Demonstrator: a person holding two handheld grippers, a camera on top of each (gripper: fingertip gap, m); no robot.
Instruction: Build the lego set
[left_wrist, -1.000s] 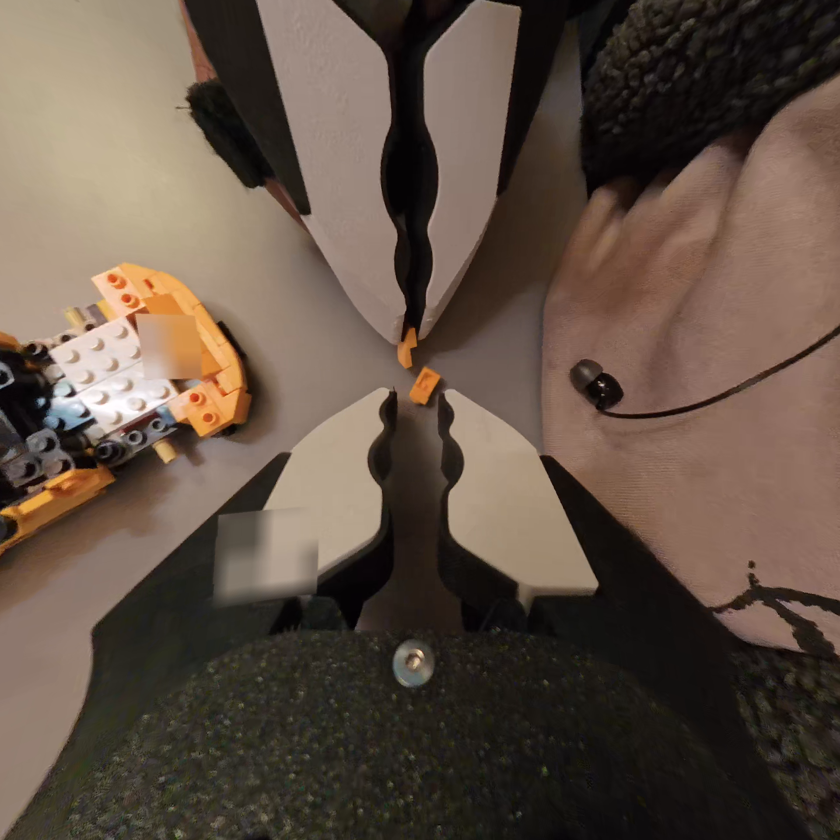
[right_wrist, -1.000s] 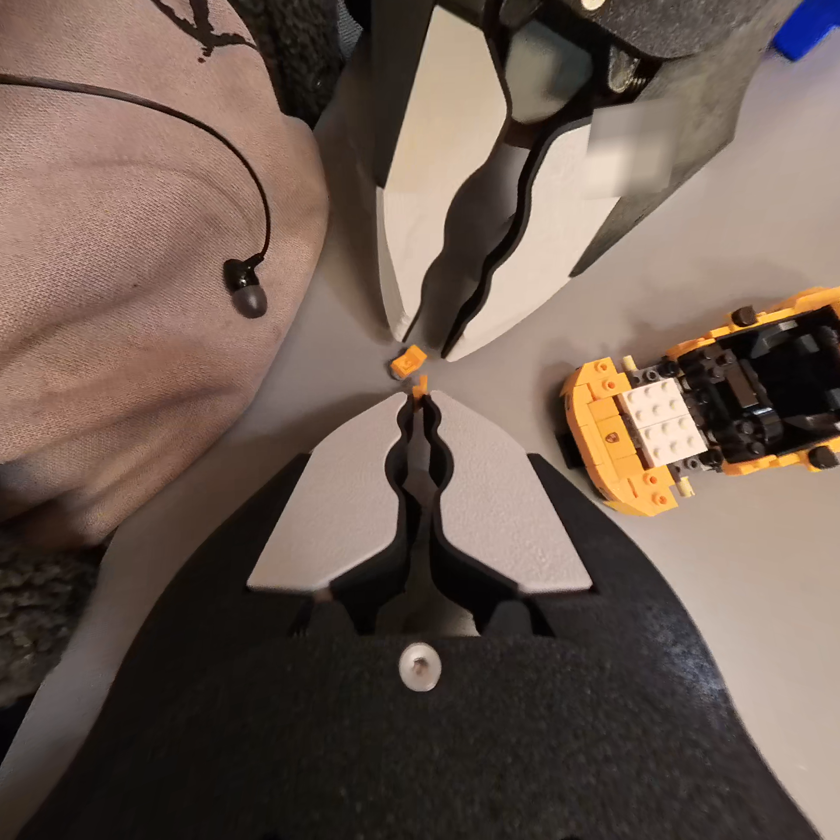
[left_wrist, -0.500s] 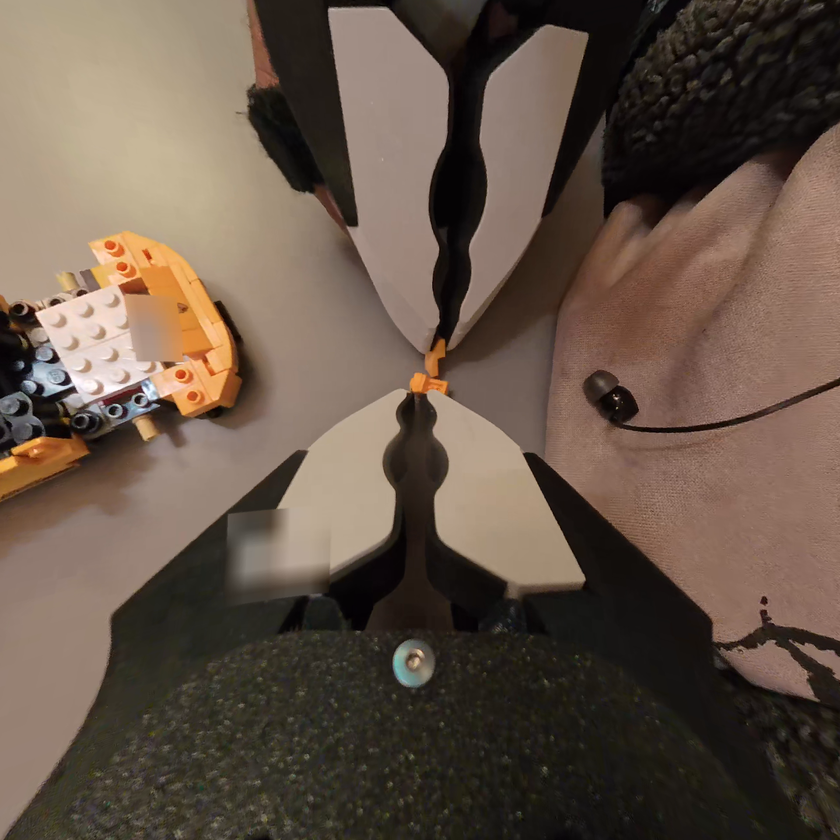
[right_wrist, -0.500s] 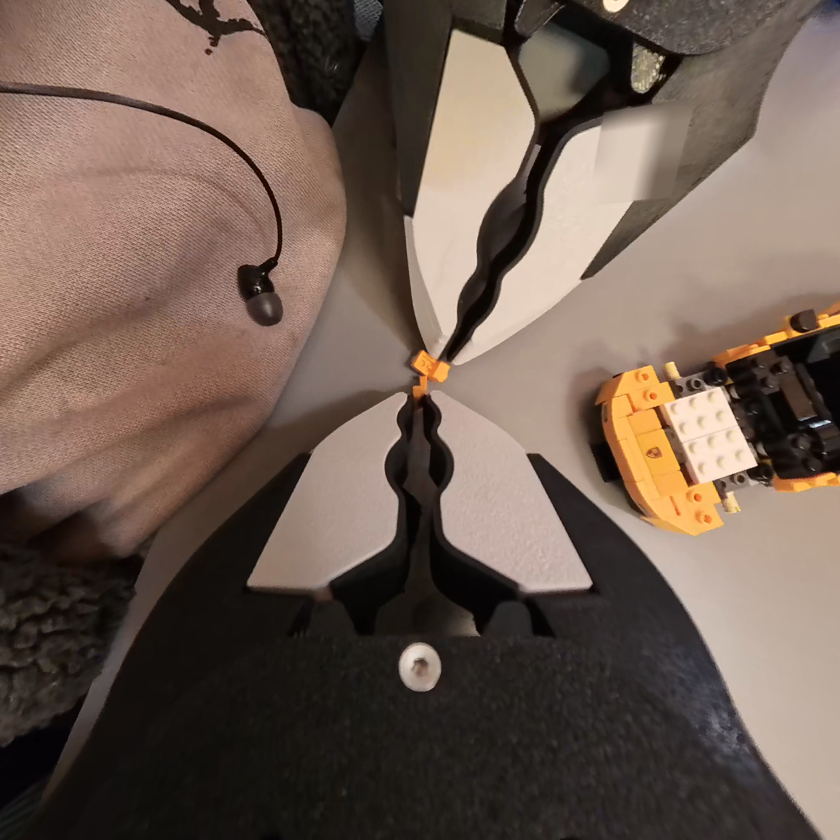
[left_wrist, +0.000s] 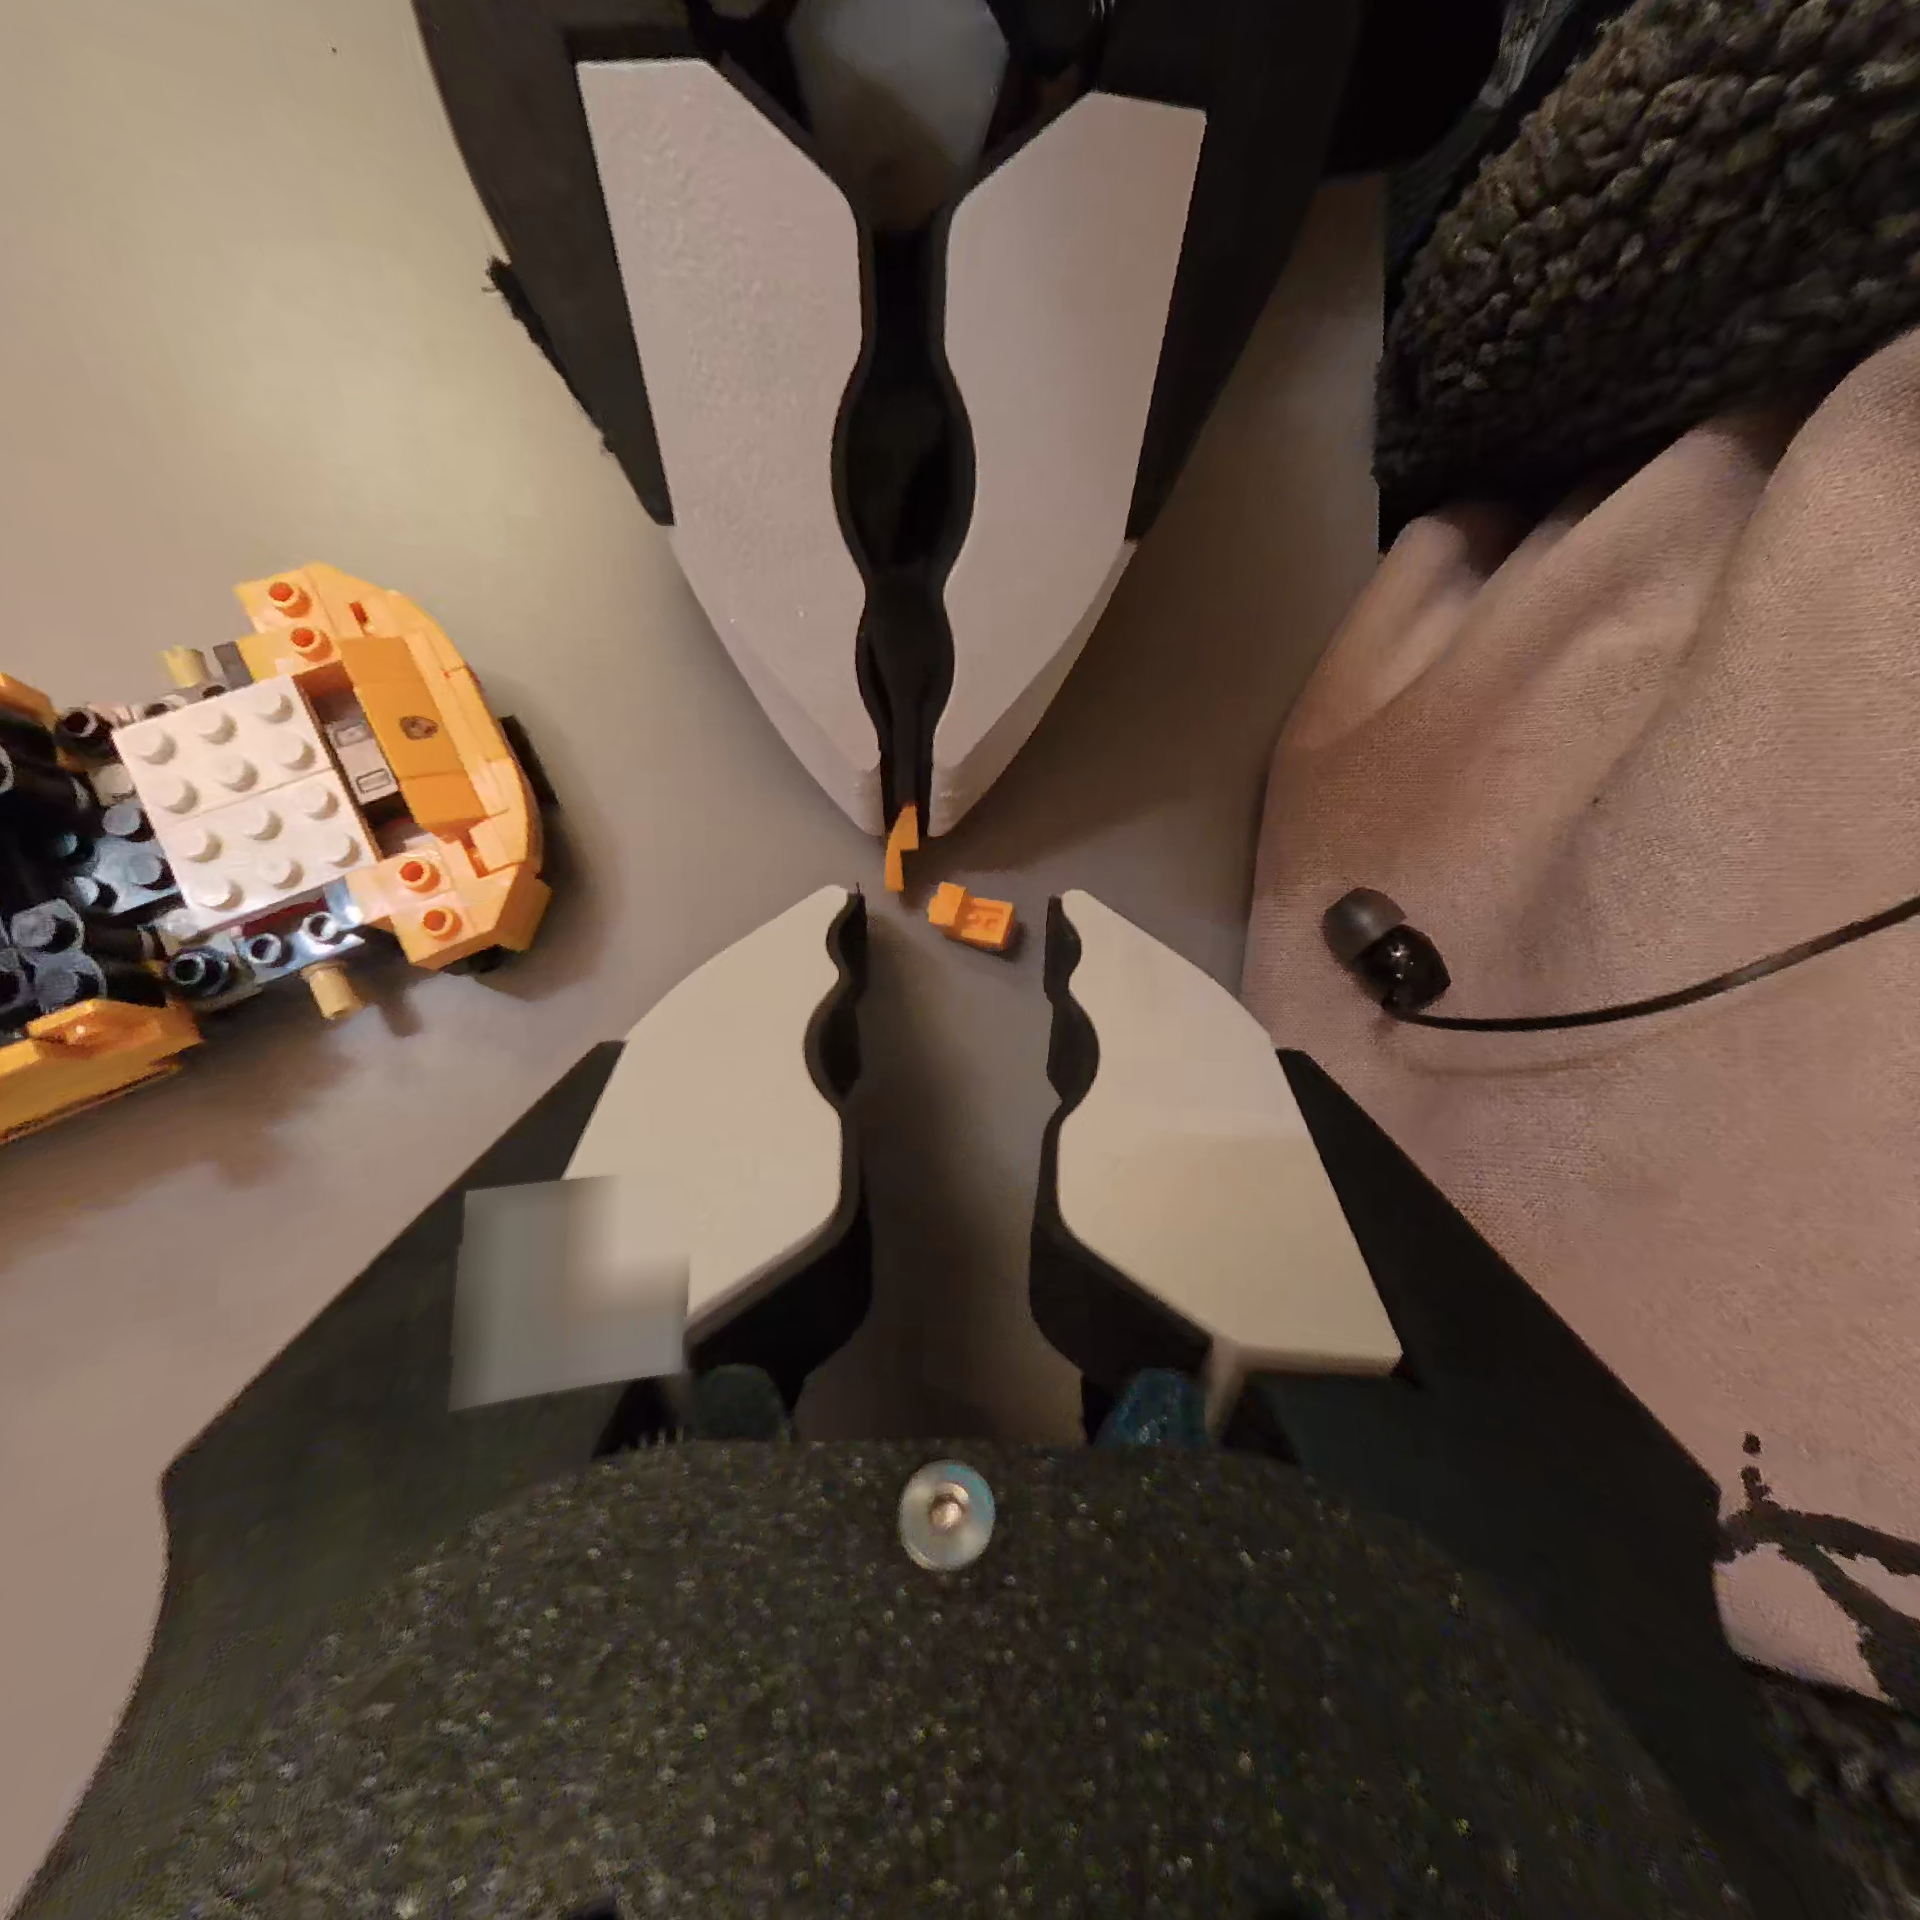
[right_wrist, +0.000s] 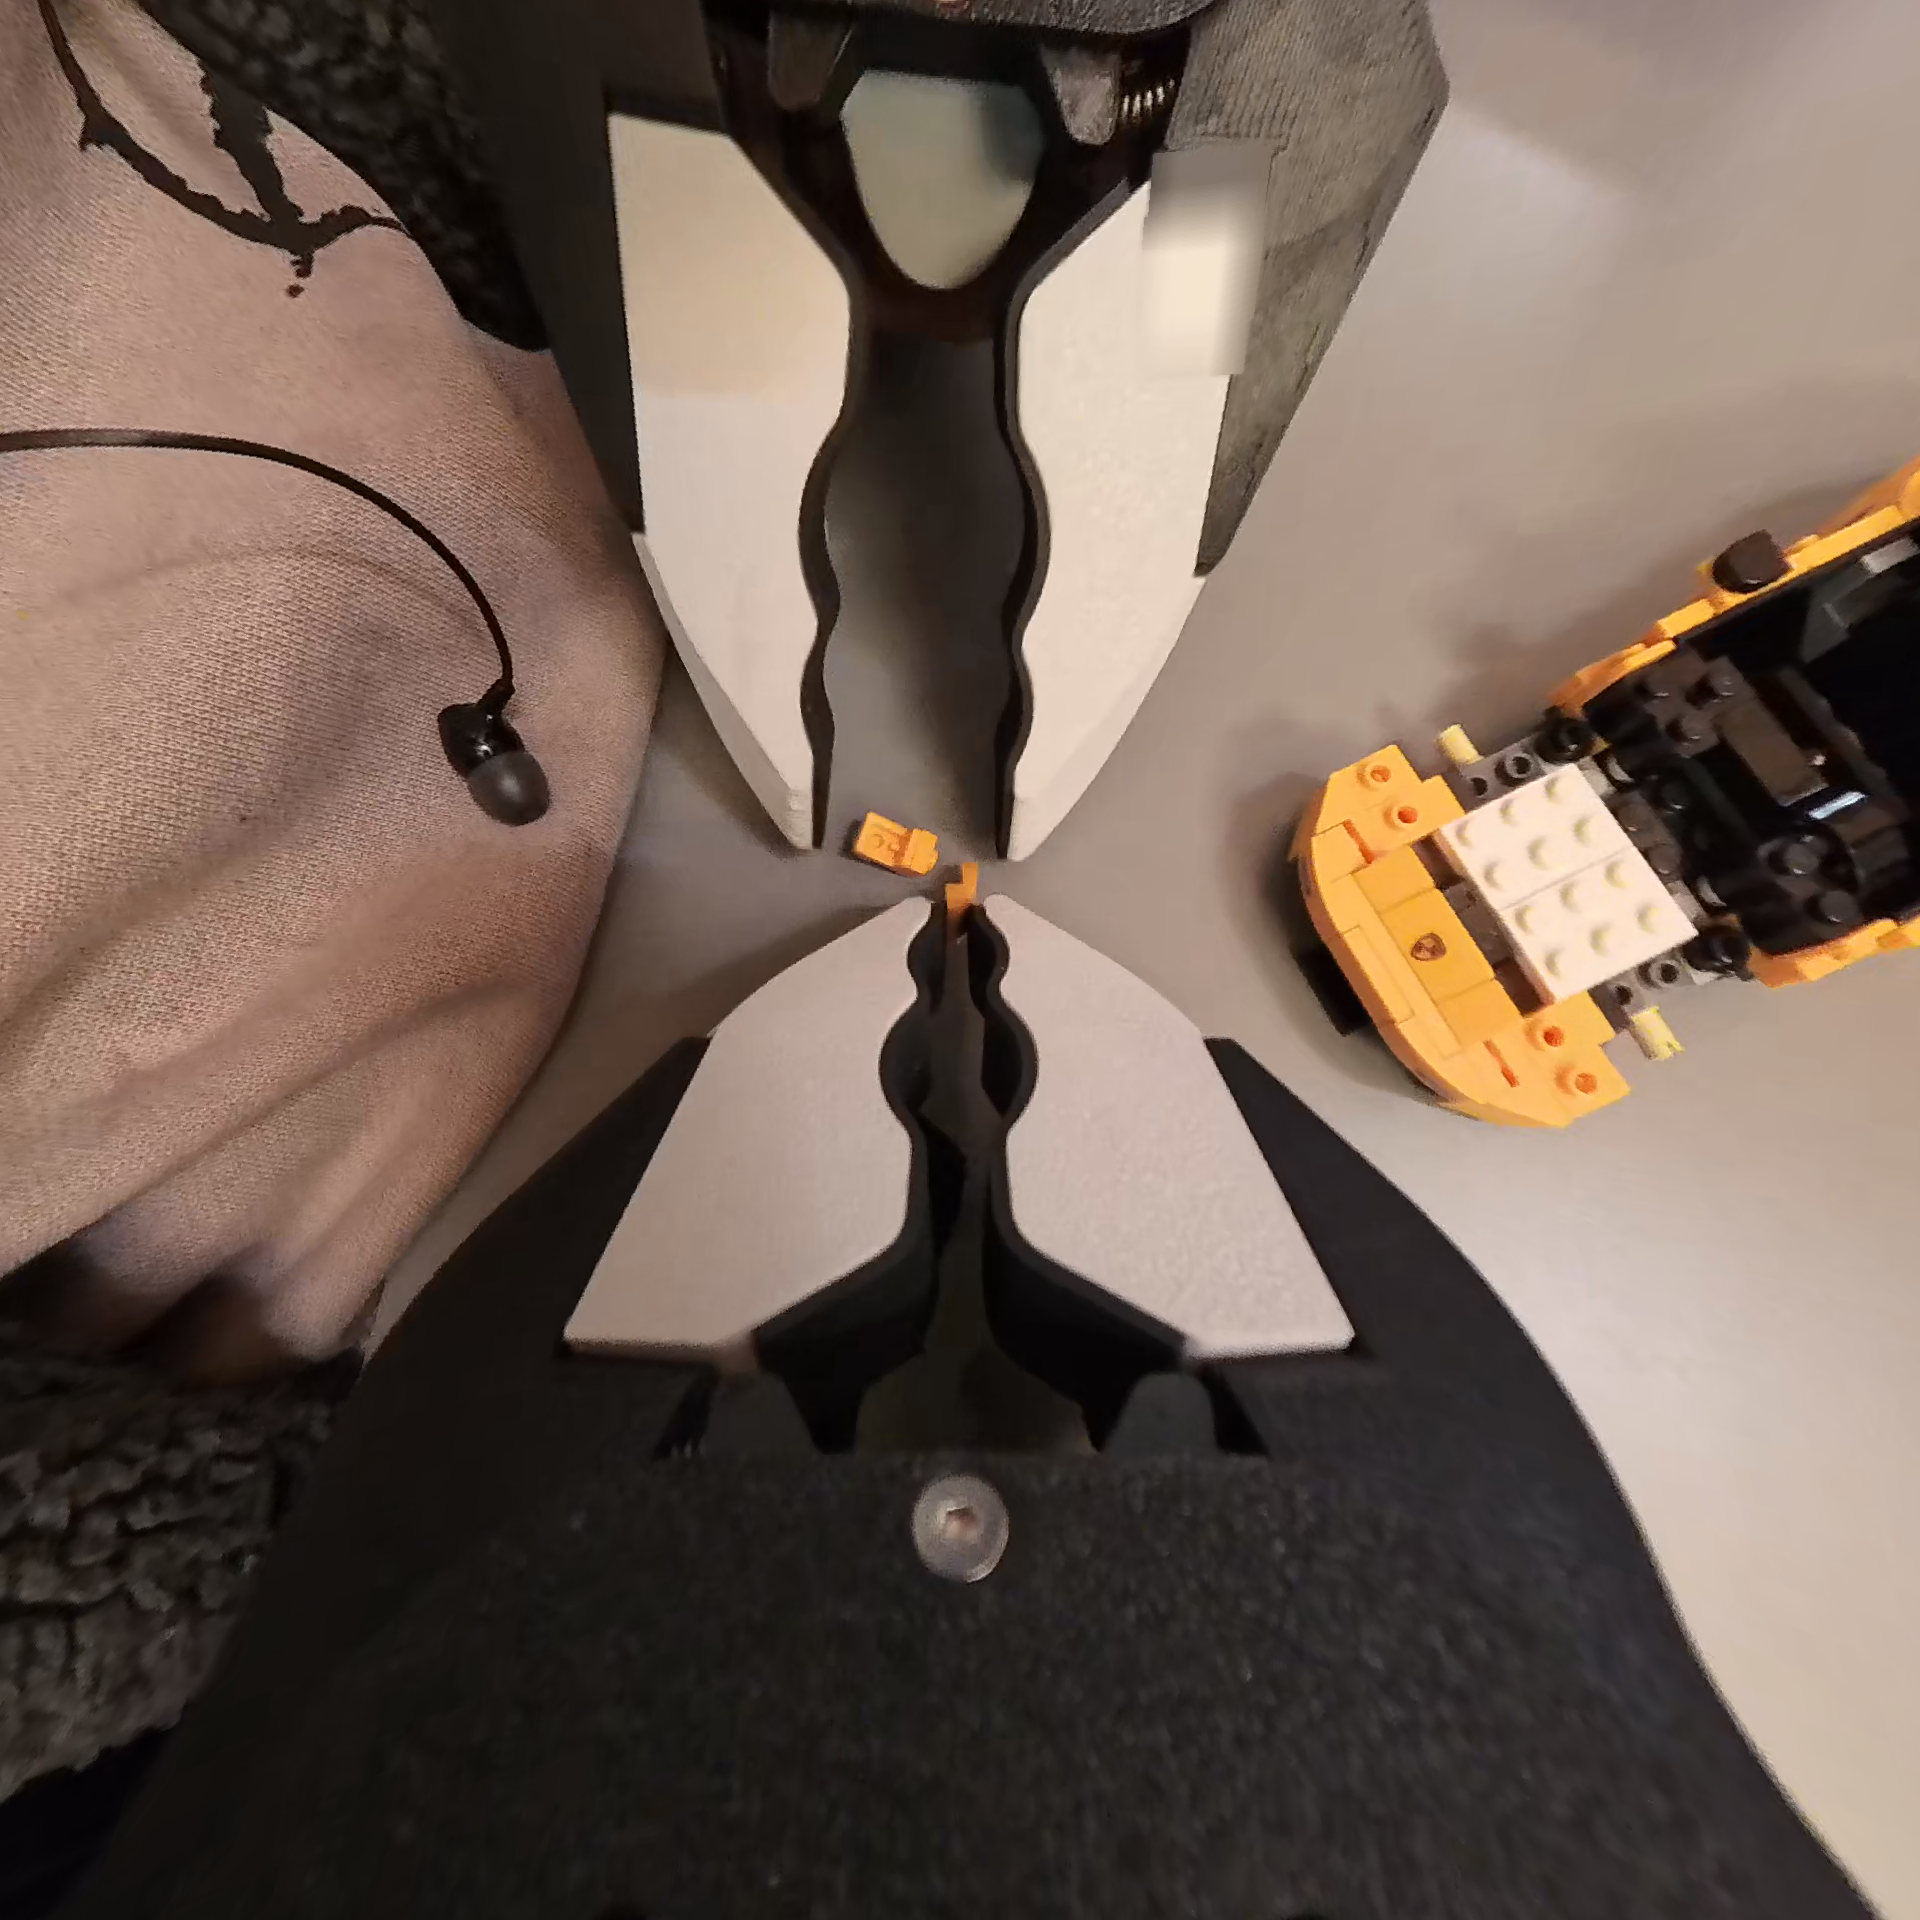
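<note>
A partly built orange, white and black lego car (left_wrist: 312, 810) lies on the grey table at the left of the left wrist view, and at the right of the right wrist view (right_wrist: 1538, 914). My left gripper (left_wrist: 956, 909) is open. A small orange piece (left_wrist: 971, 920) lies loose on the table between its tips. My right gripper (right_wrist: 961, 914) faces it tip to tip and is shut on a thin orange piece (right_wrist: 964, 891). That held piece (left_wrist: 902, 847) nearly touches the loose one (right_wrist: 894, 840).
A person's beige garment (left_wrist: 1558, 935) lies close on the right in the left wrist view, with a black earbud (left_wrist: 1387, 951) on a thin cable. A dark fleece sleeve (left_wrist: 1662, 260) is above it. Bare grey table (left_wrist: 260, 312) lies beyond the car. The grippers are tip to tip, or close to it. My left gripper's tips are some 6 centimeters from the black earbud (left_wrist: 1387, 951). The right camera catches it too, in the right wrist view (right_wrist: 500, 731).
My left gripper was open, shut on the small orange piece half a second ago, and is now open again. The piece lies loose between its tips. The right gripper stays shut on its piece.
</note>
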